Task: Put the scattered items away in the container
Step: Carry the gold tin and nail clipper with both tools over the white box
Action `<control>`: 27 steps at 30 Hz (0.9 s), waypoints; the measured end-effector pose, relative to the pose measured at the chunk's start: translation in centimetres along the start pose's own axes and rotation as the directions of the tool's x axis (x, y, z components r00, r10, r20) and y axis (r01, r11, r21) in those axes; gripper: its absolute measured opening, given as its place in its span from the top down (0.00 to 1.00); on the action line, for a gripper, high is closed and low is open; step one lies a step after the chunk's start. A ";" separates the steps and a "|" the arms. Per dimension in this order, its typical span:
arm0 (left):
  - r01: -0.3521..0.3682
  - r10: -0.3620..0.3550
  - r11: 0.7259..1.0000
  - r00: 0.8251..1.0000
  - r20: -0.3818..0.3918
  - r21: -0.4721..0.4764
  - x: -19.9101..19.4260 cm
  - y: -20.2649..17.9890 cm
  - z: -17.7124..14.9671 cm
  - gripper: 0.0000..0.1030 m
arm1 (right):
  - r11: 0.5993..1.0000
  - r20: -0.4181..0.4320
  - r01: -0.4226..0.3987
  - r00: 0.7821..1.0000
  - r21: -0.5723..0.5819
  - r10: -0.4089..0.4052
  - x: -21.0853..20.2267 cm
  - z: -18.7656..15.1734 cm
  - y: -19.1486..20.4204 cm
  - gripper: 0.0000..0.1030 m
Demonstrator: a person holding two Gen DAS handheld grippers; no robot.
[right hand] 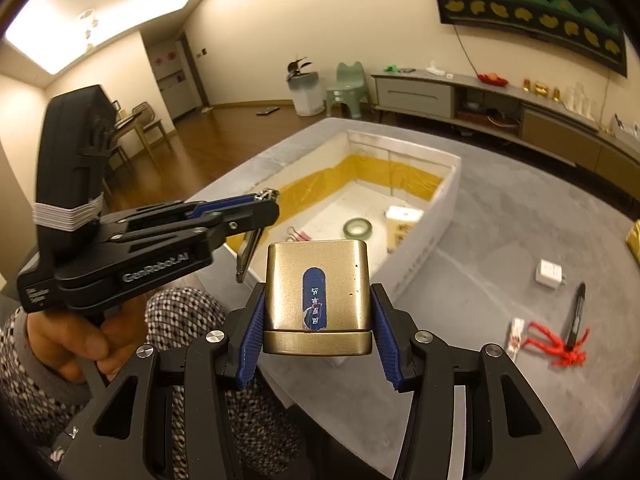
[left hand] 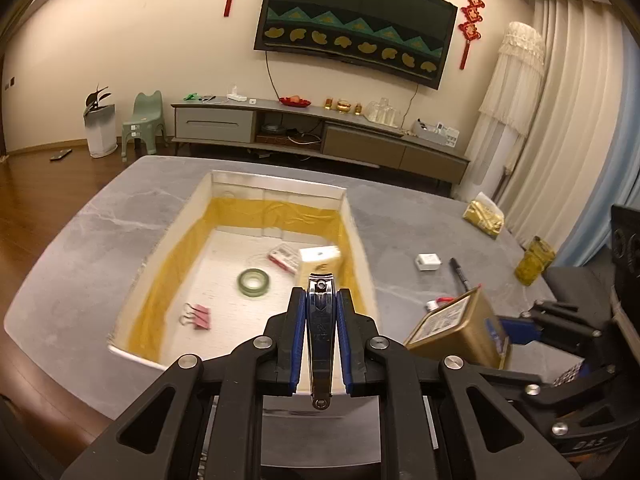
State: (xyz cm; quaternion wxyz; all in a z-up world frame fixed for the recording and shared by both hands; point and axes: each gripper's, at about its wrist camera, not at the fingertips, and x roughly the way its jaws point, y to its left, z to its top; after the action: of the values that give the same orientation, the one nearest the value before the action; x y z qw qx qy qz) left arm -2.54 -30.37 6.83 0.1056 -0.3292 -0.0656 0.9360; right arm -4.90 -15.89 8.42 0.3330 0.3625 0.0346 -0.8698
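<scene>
My left gripper (left hand: pixel 320 300) is shut on a silver nail clipper (left hand: pixel 319 336), held above the near edge of the white box (left hand: pixel 180 220) lined with yellow tape. Inside the box lie a green tape roll (left hand: pixel 253 282), pink binder clips (left hand: pixel 199 316), a red-and-white packet (left hand: pixel 282 257) and a cream carton (left hand: pixel 320 264). My right gripper (right hand: pixel 318 300) is shut on a gold tin (right hand: pixel 318 292), held above the table near the box's front right corner. The left gripper (right hand: pixel 264 204) with the nail clipper (right hand: pixel 250 254) shows at left in the right wrist view.
On the grey table (right hand: pixel 500 220) right of the box lie a white charger (right hand: pixel 550 274), a black pen (right hand: pixel 576 312), a red knotted cord (right hand: pixel 560 344) and a small white packet (right hand: pixel 515 332). Gold bags (left hand: pixel 484 214) and a yellow jar (left hand: pixel 534 260) sit at the far right edge.
</scene>
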 end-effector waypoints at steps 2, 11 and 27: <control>-0.011 0.011 1.000 1.000 -0.005 0.002 0.0 1.1 0.5 0.85 | 1.000 -0.002 0.000 1.000 -0.013 0.000 0.3 0.6 0.4 0.49; -0.030 0.030 1.000 0.999 -0.019 -0.008 -0.1 5.5 3.3 0.85 | 0.999 -0.021 0.005 1.000 -0.033 -0.006 2.7 2.3 0.8 0.49; -0.006 0.016 0.998 0.987 -0.161 0.059 6.4 5.9 5.4 0.85 | 1.000 -0.104 -0.010 0.995 -0.001 0.010 7.9 3.2 -1.2 0.49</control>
State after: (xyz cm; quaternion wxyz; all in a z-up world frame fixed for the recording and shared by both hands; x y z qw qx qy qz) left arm -11.72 -34.85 5.97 0.1150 -0.4013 -0.0277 0.9083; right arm -11.68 -20.30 5.41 0.3354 0.4073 0.0507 -0.8480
